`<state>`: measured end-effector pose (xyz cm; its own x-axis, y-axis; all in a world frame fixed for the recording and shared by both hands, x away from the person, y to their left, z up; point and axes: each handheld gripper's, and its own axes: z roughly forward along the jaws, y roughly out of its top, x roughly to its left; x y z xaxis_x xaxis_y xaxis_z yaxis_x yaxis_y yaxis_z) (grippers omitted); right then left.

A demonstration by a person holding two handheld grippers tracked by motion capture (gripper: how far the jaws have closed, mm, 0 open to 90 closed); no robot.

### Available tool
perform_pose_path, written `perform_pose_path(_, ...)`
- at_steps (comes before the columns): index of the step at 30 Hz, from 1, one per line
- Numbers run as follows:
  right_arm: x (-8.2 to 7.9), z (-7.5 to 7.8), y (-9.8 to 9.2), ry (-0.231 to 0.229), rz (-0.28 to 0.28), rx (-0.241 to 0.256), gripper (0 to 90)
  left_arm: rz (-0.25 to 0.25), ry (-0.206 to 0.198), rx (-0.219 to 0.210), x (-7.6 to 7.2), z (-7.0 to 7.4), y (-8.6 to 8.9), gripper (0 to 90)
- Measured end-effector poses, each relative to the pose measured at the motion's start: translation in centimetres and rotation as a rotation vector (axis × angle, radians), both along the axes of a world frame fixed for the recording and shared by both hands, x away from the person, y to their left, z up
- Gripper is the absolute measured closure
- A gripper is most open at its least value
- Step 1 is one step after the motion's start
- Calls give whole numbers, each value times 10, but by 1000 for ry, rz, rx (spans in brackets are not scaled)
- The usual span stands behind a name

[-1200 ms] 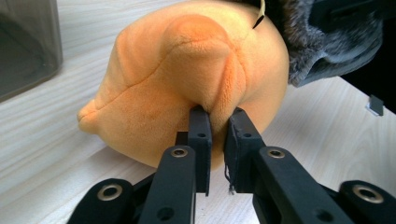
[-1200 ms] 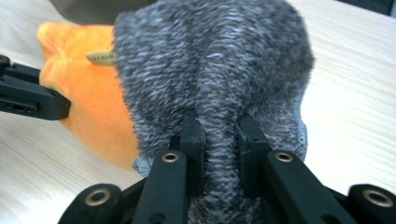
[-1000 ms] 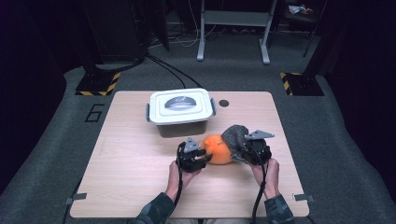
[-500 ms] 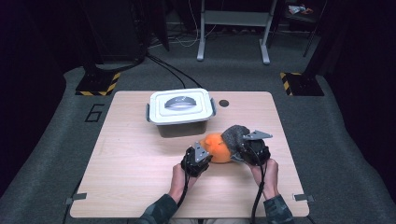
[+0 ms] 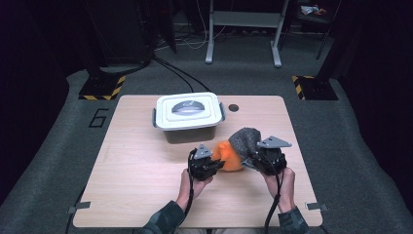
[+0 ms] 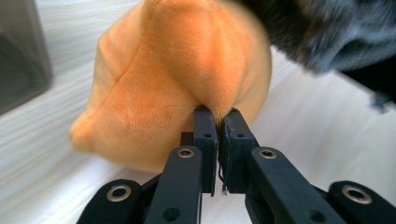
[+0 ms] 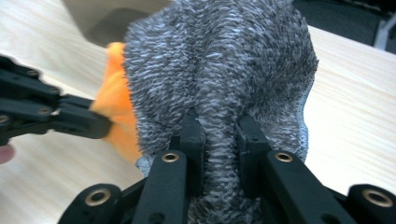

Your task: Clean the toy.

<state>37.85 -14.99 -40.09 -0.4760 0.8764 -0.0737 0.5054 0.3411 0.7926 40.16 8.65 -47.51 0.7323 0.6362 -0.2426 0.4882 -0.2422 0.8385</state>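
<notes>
A person's two hands each hold a claw over a pale wooden surface (image 5: pixel 126 185). The left claw (image 6: pixel 217 122) is pinched tight on a fold of an orange plush toy (image 6: pixel 173 79), which rests on the surface near its front middle. The right claw (image 7: pixel 218 128) grips a ridge of fuzzy grey knitted fabric (image 7: pixel 224 60) — this covers the toy's right side, touching it. Behind them, near the far edge, stands a white lidded plastic box (image 5: pixel 189 114), apart from the toy.
</notes>
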Motion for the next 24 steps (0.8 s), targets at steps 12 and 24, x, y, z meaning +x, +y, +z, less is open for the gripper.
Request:
perform_pose_path(12,12,-20,36,41,71,-63,763,15,4,33,2,-1,3,846)
perform_pose_path(24,18,-22,39,44,59,-57,764,109,-150,279,-6,5,-15,533)
